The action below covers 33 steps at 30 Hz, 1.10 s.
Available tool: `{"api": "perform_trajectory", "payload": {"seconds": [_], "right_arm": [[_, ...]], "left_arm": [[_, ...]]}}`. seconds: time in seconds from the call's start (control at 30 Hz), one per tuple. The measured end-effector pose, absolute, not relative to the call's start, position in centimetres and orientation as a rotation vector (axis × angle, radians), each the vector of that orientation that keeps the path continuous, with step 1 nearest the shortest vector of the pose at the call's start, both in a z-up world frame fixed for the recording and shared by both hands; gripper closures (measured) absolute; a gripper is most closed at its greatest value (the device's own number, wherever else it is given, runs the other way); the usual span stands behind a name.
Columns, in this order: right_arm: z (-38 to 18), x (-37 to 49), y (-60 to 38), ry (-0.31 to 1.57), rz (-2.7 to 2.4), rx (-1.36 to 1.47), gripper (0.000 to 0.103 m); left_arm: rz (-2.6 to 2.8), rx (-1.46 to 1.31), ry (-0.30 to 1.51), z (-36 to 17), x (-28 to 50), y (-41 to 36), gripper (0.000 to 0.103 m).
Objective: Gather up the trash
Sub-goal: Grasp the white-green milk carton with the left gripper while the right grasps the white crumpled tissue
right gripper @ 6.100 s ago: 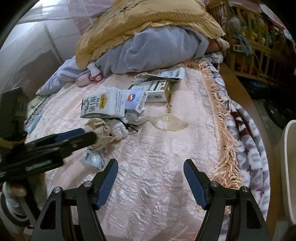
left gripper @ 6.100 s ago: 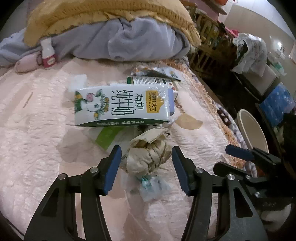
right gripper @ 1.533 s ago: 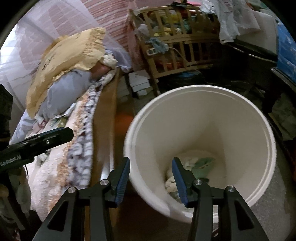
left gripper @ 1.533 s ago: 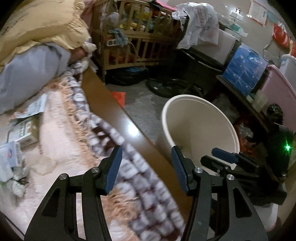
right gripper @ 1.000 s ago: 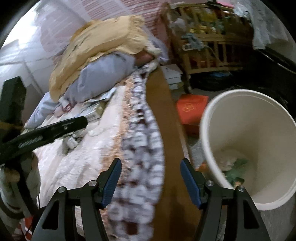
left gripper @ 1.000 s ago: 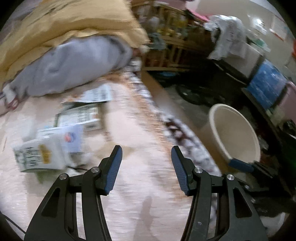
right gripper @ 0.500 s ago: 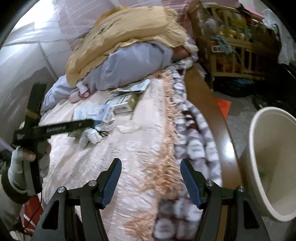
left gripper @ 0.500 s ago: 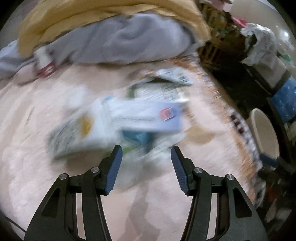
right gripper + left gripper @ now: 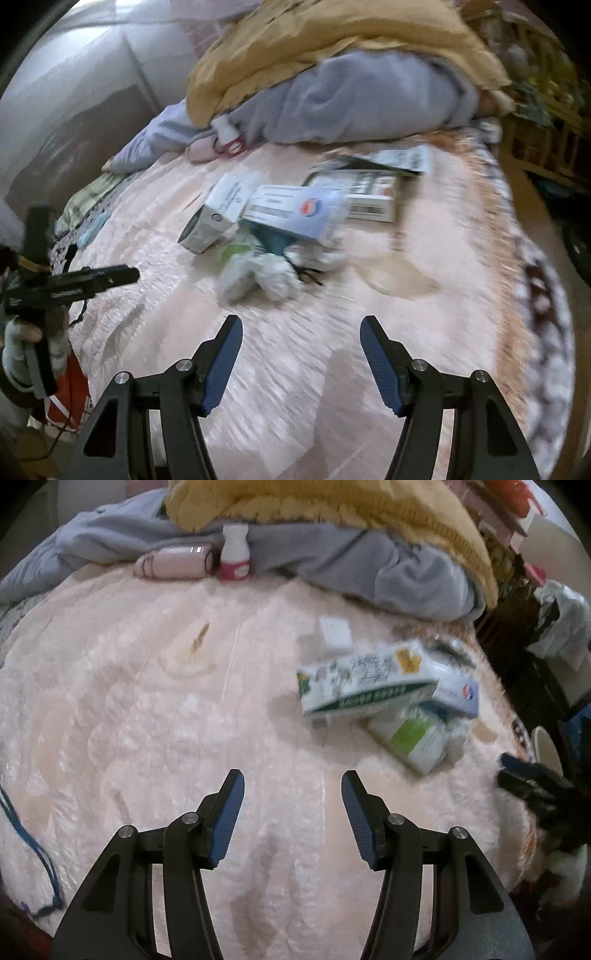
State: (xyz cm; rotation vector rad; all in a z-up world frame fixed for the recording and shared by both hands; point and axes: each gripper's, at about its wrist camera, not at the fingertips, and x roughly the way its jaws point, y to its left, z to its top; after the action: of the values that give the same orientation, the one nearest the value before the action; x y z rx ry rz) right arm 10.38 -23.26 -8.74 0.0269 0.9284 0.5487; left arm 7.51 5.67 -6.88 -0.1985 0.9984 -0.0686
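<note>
Trash lies in a heap on the pink bedspread [image 9: 147,720], beyond both grippers. The left gripper [image 9: 291,812] and right gripper [image 9: 301,354] hover over bare spread, jaws apart and empty. Nearest in the heap is crumpled white tissue [image 9: 258,277], seen only in the right view. Behind it lie a green-and-white milk carton [image 9: 362,686] with blurred, unreadable print, a pale blue box [image 9: 295,210] with a round red-and-blue logo, and a barcoded box [image 9: 369,199]. Farther back a small white bottle [image 9: 234,554] with a red label stands against the grey quilt [image 9: 332,554]. The left view alone catches a white bin rim [image 9: 546,749] past the heap.
</note>
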Motion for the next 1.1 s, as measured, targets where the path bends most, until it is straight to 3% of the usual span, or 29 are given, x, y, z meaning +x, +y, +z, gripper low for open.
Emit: {"api": "perform_trajectory", "payload": {"seconds": [0.3,0.47,0.7,0.77,0.8,0.83,0.97,1.1], "right_arm": [[-9.2,11.7,-20.1,0.942,0.589,-0.003,0.039],[-9.5,12.1,-20.4,0.954,0.586,0.006,0.039],[-10.8,13.9,-20.1,0.971,0.578,0.016,0.039],[-11.5,14.4,-19.8,0.994,0.560,0.010,0.047],[-11.7,14.6,-19.7,0.995,0.552,0.007,0.062],[-11.6,14.7,-19.7,0.989,0.555,0.008,0.068],[-10.8,14.0,-19.9,0.953,0.552,-0.008,0.080],[-8.6,11.4,-21.7,0.907,0.544,-0.077,0.082]], "left_arm": [[-0.011,-0.172,0.902,-6.3,16.2,5.8,0.045],[0.051,-0.147,0.986,-9.2,21.3,6.6,0.045],[-0.141,-0.115,1.114,-11.3,16.3,5.0,0.045],[-0.165,-0.115,1.106,-10.7,14.1,5.2,0.045],[-0.181,-0.124,1.108,-10.4,13.5,5.3,0.045],[-0.197,-0.138,1.108,-10.2,12.9,5.5,0.045],[-0.250,-0.185,1.067,-8.9,10.9,5.5,0.045],[-0.343,-0.198,1.007,-7.2,9.9,4.2,0.040]]}}
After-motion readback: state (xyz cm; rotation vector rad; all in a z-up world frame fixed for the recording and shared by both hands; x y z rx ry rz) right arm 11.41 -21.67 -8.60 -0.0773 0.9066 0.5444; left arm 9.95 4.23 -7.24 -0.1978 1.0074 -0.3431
